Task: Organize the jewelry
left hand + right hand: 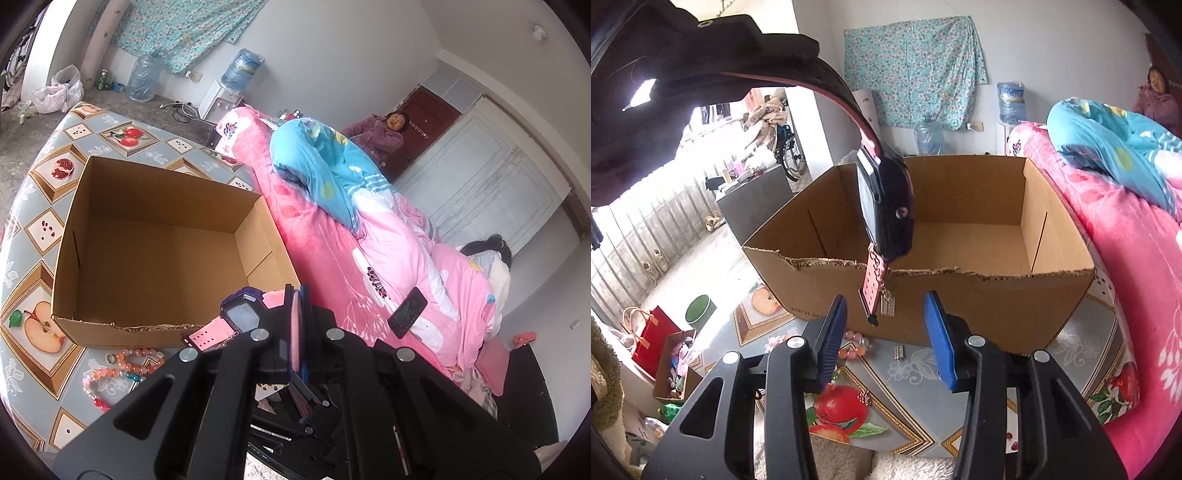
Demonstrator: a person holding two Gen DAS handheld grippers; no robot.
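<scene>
Pink watch strap is sitting pinched in my left tongs (297, 332), which are clamping tight on it, so the watch (884, 206) is hanging just above the near wall of the cardboard box (960, 295). My right tongs (886, 339) are standing partly open with nothing between them, just before the box. Beads (122, 365) are lying on the bench (44, 229) beside the box.

The left tongs (297, 325) point somewhat downward, jaws pressed together on a pink strap. The right tongs (886, 339) also tilt downward, blue pads (940, 339) standing apart with nothing between them, below and in front of the left tongs.
</scene>
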